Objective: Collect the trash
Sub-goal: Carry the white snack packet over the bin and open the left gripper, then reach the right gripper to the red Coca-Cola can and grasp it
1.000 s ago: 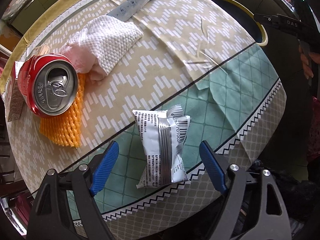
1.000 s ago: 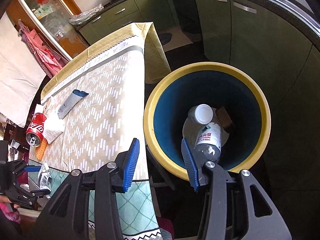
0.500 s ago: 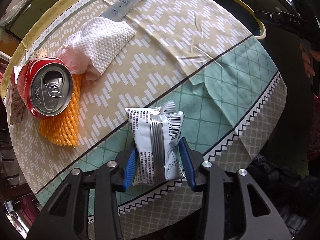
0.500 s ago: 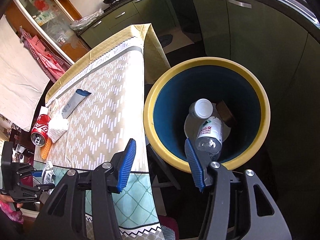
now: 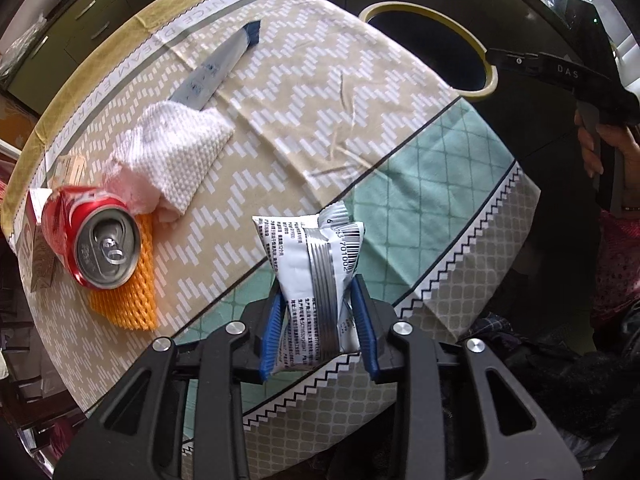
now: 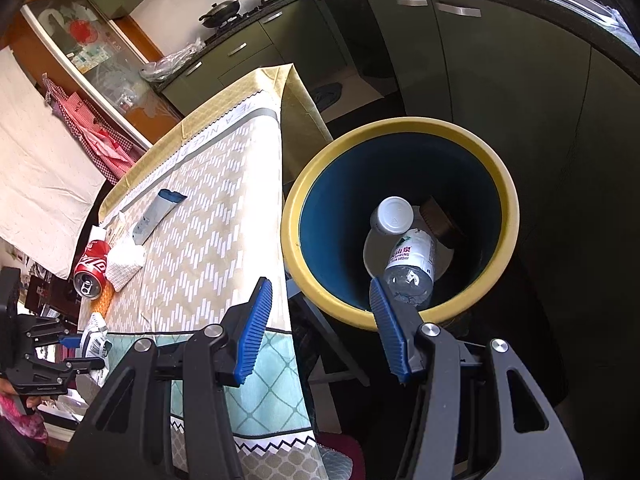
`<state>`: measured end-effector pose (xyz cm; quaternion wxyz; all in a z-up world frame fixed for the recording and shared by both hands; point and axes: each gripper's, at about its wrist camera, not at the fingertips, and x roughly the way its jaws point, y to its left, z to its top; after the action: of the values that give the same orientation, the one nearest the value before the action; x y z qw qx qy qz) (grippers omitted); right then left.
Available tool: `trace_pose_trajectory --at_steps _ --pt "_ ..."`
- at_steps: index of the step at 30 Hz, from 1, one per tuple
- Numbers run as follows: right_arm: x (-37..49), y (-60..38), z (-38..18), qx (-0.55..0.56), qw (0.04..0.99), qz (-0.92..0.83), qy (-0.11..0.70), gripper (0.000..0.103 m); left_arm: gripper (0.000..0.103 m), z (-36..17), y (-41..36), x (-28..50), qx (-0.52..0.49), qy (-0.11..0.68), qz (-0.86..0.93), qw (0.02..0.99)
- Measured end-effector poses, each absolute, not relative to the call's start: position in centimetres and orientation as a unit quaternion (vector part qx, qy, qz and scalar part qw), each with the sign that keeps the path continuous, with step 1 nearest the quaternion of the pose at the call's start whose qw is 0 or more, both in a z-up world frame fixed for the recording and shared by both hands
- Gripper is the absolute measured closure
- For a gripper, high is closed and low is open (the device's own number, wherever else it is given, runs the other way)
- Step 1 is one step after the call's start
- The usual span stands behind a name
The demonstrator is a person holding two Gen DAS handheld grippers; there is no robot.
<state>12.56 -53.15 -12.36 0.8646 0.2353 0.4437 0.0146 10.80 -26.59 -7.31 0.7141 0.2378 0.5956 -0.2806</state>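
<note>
The left gripper [image 5: 318, 322], still closing, pinches the snack packet [image 5: 316, 280] at lower centre; the slick foil could slip out; the right gripper [image 6: 316, 328] is spread, empty

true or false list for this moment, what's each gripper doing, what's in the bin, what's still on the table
1. The left gripper grips the silver snack packet. True; its jaws are closing on it.
2. The right gripper holds a bottle. False: nothing sits between its pads.
3. The yellow-rimmed bin is empty. False: a plastic bottle lies inside.
4. The red can lies on its side on the table. True.
5. An orange foam net lies under the can. True.
</note>
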Motion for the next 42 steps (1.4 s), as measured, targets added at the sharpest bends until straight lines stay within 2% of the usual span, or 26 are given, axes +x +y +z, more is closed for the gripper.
trace_pose_trajectory --at_steps 9,20,21,22,24,28,32,34,37,42 --pt "8.6 -56.1 -11.3 0.244 0.877 -0.023 0.413 0.052 0.071 -3.4 -37.8 14.8 0.281 0.528 -0.358 0.717" --pt "4.9 -60.6 -11.9 0.276 0.871 -0.063 0.403 0.052 0.071 -10.3 -51.9 22.3 0.293 0.540 -0.377 0.693" --pt "4.8 -60.7 -12.0 0.277 0.870 -0.064 0.402 0.051 0.065 -10.8 -52.6 22.8 0.293 0.541 -0.376 0.693" --pt "4.7 -60.8 -12.0 0.278 0.869 -0.064 0.404 0.050 0.050 -11.3 -53.1 23.1 0.292 0.543 -0.375 0.693" --pt "4.7 -60.9 -12.1 0.276 0.868 -0.064 0.407 0.050 0.044 -11.6 -53.5 23.6 0.290 0.538 -0.371 0.699" --pt "5.2 -60.5 -12.4 0.271 0.867 -0.056 0.414 0.050 0.044 -10.3 -51.7 23.2 0.263 0.541 -0.377 0.705" --pt "6.4 -59.0 -12.2 0.259 0.868 -0.038 0.422 0.050 0.043 -6.4 -46.8 21.1 0.230 0.517 -0.387 0.728" --pt "7.4 -57.9 -12.0 0.246 0.869 -0.025 0.428 0.050 0.035 -4.3 -43.1 19.8 0.211 0.503 -0.386 0.744" --pt "9.2 -55.4 -11.3 0.219 0.872 0.000 0.438 0.050 0.030 -2.2 -36.9 17.9 0.182 0.482 -0.375 0.771" --pt "12.5 -50.1 -9.8 0.165 0.877 0.044 0.450 0.050 0.030 -1.8 -26.8 15.3 0.135 0.481 -0.321 0.805"
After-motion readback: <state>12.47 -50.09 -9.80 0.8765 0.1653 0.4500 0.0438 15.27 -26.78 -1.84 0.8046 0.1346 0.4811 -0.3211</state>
